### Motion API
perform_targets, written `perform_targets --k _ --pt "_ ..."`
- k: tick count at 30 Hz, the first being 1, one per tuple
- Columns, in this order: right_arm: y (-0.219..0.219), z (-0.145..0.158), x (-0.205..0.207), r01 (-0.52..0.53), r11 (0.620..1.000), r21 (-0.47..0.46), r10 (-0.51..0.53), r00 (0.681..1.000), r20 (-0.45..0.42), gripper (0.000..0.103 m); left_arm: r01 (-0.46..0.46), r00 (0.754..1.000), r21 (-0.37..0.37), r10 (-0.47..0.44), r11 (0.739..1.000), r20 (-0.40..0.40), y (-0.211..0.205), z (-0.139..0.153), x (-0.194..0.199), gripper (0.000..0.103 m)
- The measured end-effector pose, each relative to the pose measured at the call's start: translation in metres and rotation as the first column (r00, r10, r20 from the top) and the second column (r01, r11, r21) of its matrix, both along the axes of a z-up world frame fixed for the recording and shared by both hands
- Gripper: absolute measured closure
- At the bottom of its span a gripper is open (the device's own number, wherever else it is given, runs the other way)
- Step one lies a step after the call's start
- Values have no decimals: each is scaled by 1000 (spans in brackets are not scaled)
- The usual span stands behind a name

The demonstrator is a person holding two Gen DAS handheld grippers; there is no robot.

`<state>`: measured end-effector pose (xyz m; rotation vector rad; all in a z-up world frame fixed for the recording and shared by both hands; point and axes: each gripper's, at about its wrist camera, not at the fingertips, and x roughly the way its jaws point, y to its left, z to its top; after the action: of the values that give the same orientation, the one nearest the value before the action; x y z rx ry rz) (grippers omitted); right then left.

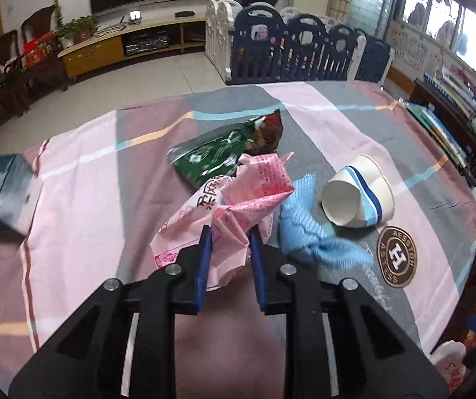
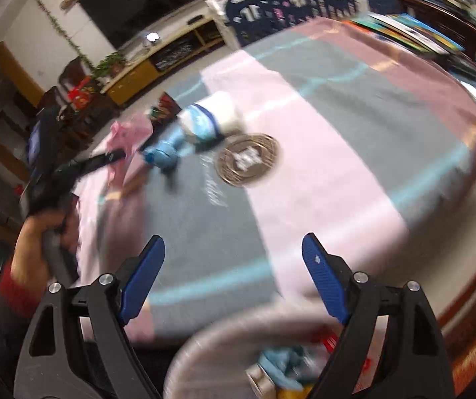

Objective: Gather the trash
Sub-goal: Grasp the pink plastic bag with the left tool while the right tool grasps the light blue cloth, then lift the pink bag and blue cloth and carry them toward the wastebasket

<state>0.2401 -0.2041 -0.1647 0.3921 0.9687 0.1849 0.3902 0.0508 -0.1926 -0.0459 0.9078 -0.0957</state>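
Note:
My left gripper (image 1: 229, 231) is shut on a crumpled pink printed wrapper (image 1: 254, 189) and holds it just above the tablecloth. Behind it lies a green snack bag (image 1: 224, 153). To its right lie a blue cloth (image 1: 307, 229) and a tipped white paper cup with blue stripes (image 1: 359, 196). My right gripper (image 2: 234, 249) is open and empty over the table's near edge. Below it is a white trash bag (image 2: 224, 349) with scraps inside. In the blurred right wrist view I see the cup (image 2: 209, 121), the blue cloth (image 2: 163, 151), the pink wrapper (image 2: 131, 133) and the left gripper (image 2: 104, 159).
The round table (image 1: 420, 153) has a pink and grey striped cloth with a brown round logo (image 1: 397, 256). A dark box (image 1: 1, 189) lies at its left edge. Books (image 1: 437, 126) and a playpen fence (image 1: 304, 50) stand beyond the far side.

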Motion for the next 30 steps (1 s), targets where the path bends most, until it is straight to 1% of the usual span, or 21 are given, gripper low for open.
perform_targets --k 2,4,6,8,9,10,12,13,14,15,16,17,19,22,27,30 --pt "30 -1 35 -68 998 14 67 997 39 20 -53 998 -38 54 998 13 25 9 -40 79" --pt "63 0 70 -122 993 -4 122 990 69 20 -88 996 -55 88 995 10 46 12 -77 79" --pt "99 1 102 -170 983 -64 175 980 92 20 -120 993 -64 120 991 5 60 12 -107 79" --pt "131 -3 131 -192 968 -160 210 972 102 20 -143 990 -66 143 987 -3 71 9 -132 79" --pt "143 -8 144 -208 957 -202 230 969 91 25 -153 988 -71 153 986 -9 76 9 -139 79" --pt "158 -17 159 -215 939 -267 239 969 59 30 -164 986 -82 164 983 -16 81 8 -148 79" --pt "174 -36 175 -237 904 -356 249 968 -12 48 -165 986 -97 163 982 -23 86 8 -159 79" --pt "177 -45 178 -253 892 -374 254 966 -47 52 -156 988 -95 155 983 -19 86 9 -164 79" --pt "180 -52 176 -263 884 -386 257 964 -68 58 -151 989 -90 150 985 -13 85 11 -167 79" --pt "181 -55 171 -263 874 -409 257 964 -71 70 -147 989 -87 147 985 -5 84 12 -169 79" --pt "179 -55 163 -265 871 -414 263 963 -63 75 -146 989 -88 147 985 1 84 14 -171 79" --pt "175 -54 156 -271 884 -381 268 961 -62 78 -148 989 -93 150 985 8 84 18 -174 79" --pt "162 -45 133 -284 922 -262 283 958 -43 79 -152 988 -82 154 985 21 81 25 -181 79" --pt "152 -23 90 -306 930 -205 313 950 4 79 -151 987 -72 155 986 42 75 37 -194 79" --pt "136 19 25 -301 931 -207 318 947 55 79 -156 983 -51 160 986 90 60 67 -217 79" --pt "121 47 -13 -280 938 -206 306 946 106 79 -145 979 -20 146 989 144 49 89 -234 79"
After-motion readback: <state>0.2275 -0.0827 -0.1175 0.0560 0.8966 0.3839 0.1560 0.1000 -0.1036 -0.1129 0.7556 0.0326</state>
